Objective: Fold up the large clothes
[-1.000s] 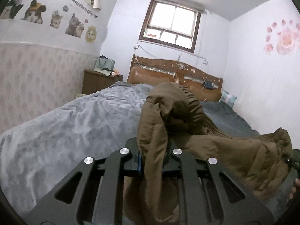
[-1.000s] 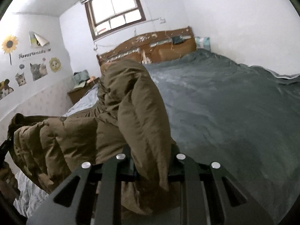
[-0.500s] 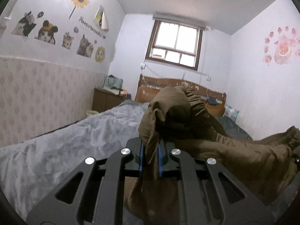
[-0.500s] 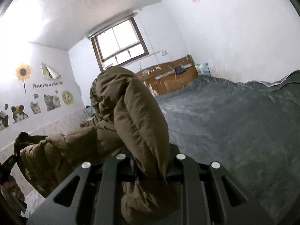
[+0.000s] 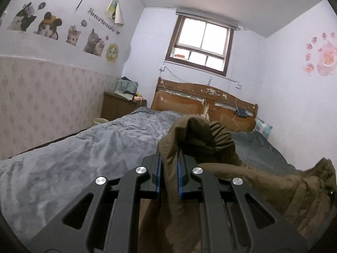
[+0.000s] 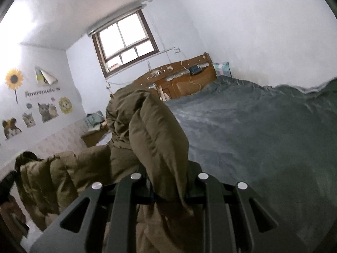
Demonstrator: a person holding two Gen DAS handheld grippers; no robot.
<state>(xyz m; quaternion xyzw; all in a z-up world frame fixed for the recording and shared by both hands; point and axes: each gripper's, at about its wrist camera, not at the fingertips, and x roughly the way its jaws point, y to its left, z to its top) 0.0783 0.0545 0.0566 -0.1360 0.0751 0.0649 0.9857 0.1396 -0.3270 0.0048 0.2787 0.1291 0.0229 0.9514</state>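
Observation:
A large olive-brown padded jacket (image 5: 210, 139) is held up in the air over the bed, stretched between my two grippers. My left gripper (image 5: 169, 175) is shut on one bunched edge of it; the cloth bulges above the blue pads. My right gripper (image 6: 168, 181) is shut on another bunched part of the jacket (image 6: 147, 130), which hangs in quilted folds to the left. The fingertips of both grippers are hidden by cloth.
A wide bed with a grey-blue cover (image 5: 88, 147) lies below and ahead, also seen in the right wrist view (image 6: 252, 130). A wooden headboard (image 5: 202, 101) stands under the window. A nightstand (image 5: 120, 105) with bags is at the left wall. A pillow (image 5: 263, 126) lies far right.
Both grippers have risen and tilted upward with the jacket, so more wall and ceiling show. The jacket bunch sits lower in the left view. Both grips are unchanged.

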